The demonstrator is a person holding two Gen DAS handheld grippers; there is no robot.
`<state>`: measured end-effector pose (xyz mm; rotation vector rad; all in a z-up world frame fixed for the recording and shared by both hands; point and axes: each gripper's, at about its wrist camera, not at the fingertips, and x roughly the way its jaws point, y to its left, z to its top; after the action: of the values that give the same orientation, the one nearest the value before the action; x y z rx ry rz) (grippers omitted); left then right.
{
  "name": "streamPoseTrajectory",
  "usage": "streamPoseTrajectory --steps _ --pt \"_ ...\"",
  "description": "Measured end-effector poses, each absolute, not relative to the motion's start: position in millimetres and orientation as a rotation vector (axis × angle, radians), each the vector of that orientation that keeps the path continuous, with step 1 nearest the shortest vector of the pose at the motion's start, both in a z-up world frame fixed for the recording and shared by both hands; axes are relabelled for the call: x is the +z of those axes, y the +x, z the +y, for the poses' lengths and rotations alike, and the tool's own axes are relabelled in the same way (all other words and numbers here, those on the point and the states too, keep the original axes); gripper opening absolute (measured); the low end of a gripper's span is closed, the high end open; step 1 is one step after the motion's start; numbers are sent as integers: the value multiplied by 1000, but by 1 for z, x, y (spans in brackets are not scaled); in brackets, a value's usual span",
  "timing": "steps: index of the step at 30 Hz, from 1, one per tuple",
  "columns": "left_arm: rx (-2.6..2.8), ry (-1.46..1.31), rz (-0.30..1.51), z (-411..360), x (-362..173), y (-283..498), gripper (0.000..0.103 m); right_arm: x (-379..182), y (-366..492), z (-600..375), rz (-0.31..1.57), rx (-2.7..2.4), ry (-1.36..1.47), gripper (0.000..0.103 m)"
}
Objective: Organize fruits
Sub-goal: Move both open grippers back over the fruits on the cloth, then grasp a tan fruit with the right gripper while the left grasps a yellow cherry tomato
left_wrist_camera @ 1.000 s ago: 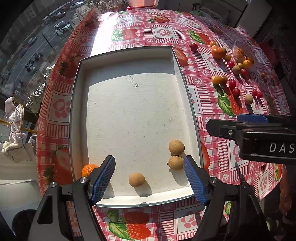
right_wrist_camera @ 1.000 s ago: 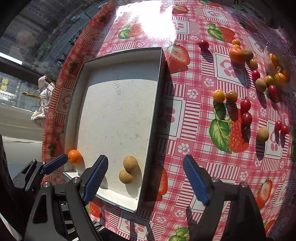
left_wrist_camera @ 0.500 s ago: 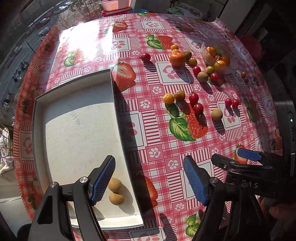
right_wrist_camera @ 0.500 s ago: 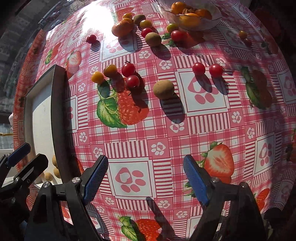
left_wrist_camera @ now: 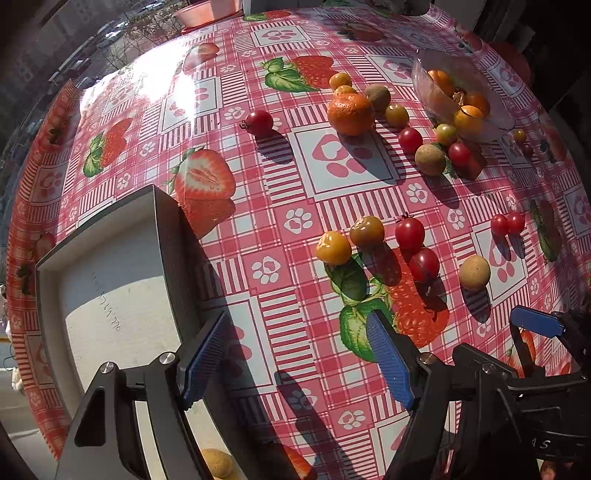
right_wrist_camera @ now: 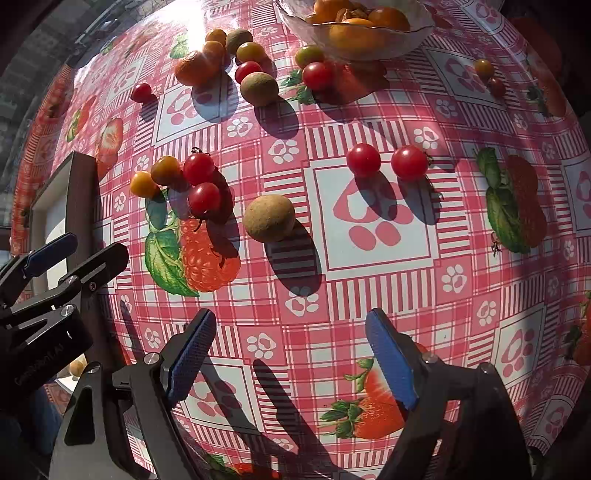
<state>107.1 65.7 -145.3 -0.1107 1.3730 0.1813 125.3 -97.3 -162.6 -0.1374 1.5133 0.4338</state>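
You are holding both grippers over the tabletop point(right_wrist_camera: 369, 302), left gripper point(left_wrist_camera: 295, 354) fingers apart and empty beside the tray point(left_wrist_camera: 110, 295), right gripper point(right_wrist_camera: 291, 354) fingers apart near a brown fruit point(right_wrist_camera: 269, 218)

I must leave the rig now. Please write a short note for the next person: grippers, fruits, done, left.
Left gripper: open, empty, by the tray edge.
Right gripper: open, empty, over the cloth near a brown fruit.
Done: at least one brown fruit lies in the tray.
Left: cherry tomatoes, yellow ones, a mandarin and more brown fruits are loose on the table; some orange fruit is in the glass bowl.
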Motion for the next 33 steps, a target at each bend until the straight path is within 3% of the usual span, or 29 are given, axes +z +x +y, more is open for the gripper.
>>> streamPoseTrajectory --steps 10,15,19,21,23,25,33 --pt "178 -106 1365 68 -166 140 77 -165 150 -66 1416 491 -230 85" --pt "170 -113 1350 64 -166 151 75 -161 156 -56 1379 503 -253 67" --pt "144 -121 1344 58 -164 160 63 -160 165 -47 1364 505 -262 56" --pt "132 -119 1342 54 -164 161 57 -159 169 -43 1358 507 -263 38" --pt "123 -120 1337 51 -161 158 45 -158 171 -43 1357 509 -262 30" --pt "113 -133 1336 47 -157 159 23 -158 176 -42 1361 510 -242 30" --pt "88 -216 1343 61 -153 148 23 -158 180 -52 1394 513 -140 30"
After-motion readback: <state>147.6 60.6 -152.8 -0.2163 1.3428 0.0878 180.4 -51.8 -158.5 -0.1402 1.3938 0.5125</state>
